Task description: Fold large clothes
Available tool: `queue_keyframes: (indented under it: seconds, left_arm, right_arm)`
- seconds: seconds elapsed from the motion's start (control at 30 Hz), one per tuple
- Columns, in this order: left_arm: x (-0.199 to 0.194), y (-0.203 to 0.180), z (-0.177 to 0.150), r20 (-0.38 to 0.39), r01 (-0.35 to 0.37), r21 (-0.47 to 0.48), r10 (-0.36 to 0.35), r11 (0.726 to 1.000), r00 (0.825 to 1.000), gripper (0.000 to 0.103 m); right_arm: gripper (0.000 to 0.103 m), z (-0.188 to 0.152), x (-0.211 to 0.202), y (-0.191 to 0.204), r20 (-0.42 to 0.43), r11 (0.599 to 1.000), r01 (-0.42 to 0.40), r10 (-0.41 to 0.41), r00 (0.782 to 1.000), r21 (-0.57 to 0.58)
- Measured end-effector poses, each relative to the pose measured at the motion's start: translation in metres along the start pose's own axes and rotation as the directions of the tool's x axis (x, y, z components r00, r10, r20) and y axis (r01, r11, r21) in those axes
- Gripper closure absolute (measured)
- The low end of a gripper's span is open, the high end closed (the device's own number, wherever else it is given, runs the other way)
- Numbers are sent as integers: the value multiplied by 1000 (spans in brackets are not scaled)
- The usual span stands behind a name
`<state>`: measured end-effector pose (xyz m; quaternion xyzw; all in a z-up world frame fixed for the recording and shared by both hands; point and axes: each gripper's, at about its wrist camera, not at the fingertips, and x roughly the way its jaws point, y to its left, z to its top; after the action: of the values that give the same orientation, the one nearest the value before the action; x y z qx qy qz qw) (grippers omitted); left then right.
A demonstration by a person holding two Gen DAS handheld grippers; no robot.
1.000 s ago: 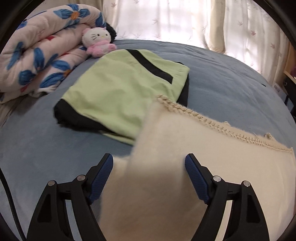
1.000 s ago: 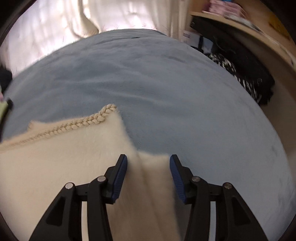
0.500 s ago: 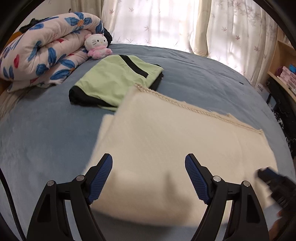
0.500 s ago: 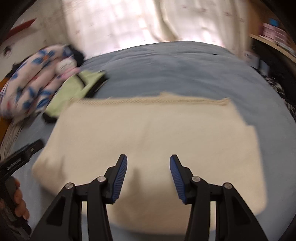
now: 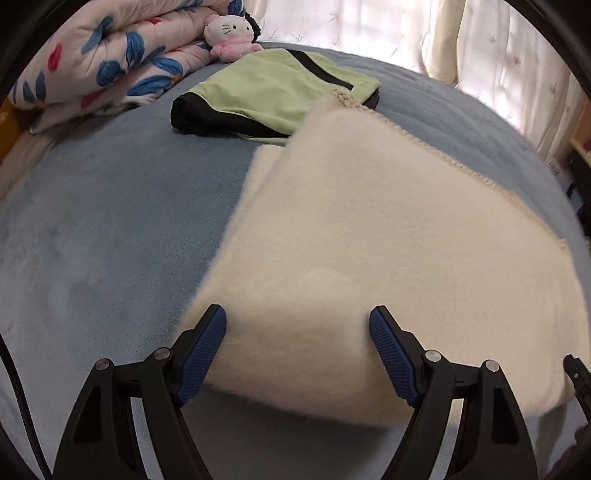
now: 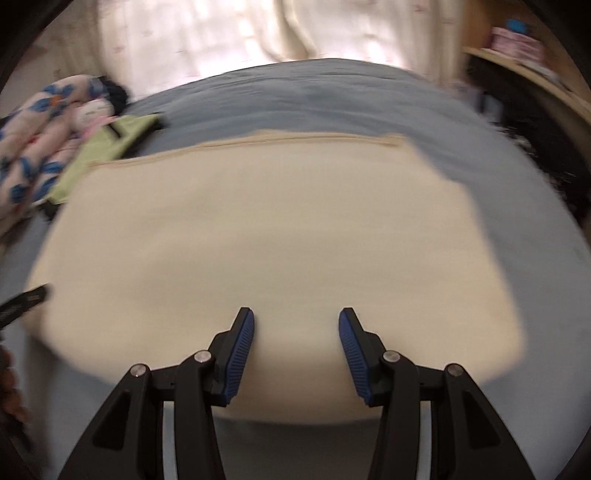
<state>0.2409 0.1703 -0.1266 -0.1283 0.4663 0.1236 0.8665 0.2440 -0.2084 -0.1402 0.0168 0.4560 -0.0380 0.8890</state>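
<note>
Landmark: the folded cream sweater (image 5: 388,251) lies flat on the blue bed (image 5: 92,240). Every place below is told from this sweater.
Quilt: a rolled flowery quilt (image 5: 110,55) sits far off past the sweater's left side, at the back of the bed.
Toy cat: a small white and pink toy cat (image 5: 231,35) leans on the quilt, well apart from the sweater.
Green top: a folded green and black top (image 5: 266,96) lies just behind the sweater's far left corner. The corner covers a bit of it.
Braid edge: a braided trim (image 5: 424,144) runs along the sweater's far edge.
Left hand-held gripper: the left hand-held gripper (image 5: 297,354) hangs over the sweater's near left part. Its blue pads stand wide apart and hold nothing.
Right hand-held gripper: the right hand-held gripper (image 6: 296,352) hangs over the middle of the sweater's near edge. Its pads stand partly apart, closer together than the left ones, with nothing pinched. This view is blurry.
Curtains: pale curtains (image 5: 498,55) hang behind the bed, far beyond the sweater.
Shelf: a wooden shelf (image 6: 535,85) stands off past the sweater's right side.
</note>
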Motion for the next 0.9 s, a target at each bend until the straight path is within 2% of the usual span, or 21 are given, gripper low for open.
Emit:
queue_keyframes:
  seconds: [0.1,0.2,0.27,0.33,0.4,0.47,0.73,0.9]
  left_arm:
    - [-2,2,-5,15,-69,35,68,997,998,24]
    - [-1,8,-10,17,-112,24,111,993,994,17]
    - [3,19,-10,-5,-72,-26,72,997,997,16]
    - [6,31,-11,-28,-21,-95,18,995,999,15]
    - [8,36,-10,-37,5,-123,-10,992,999,15]
    - [8,36,-11,-40,10,-124,-15,992,999,15]
    - [-4,25,-13,-26,-40,-71,38,997,999,15]
    - [-25,25,-13,-34,-18,-78,15,997,999,15]
  right_arm:
    - [55,-3,-1,-44,5,995,57,-57,998,83]
    - [58,-6,-3,-67,6,990,18,-19,1000,142]
    - [58,-6,-2,-64,8,990,28,-30,1000,138]
    - [56,-7,0,-52,7,992,86,-87,996,97]
    - [56,-7,-1,-45,6,988,136,-136,991,72]
    - [56,-7,-2,-45,-1,986,148,-149,989,80]
    - [56,-5,-11,-53,-39,984,109,-105,994,144]
    - [56,-6,-25,-48,-37,981,41,-34,999,189]
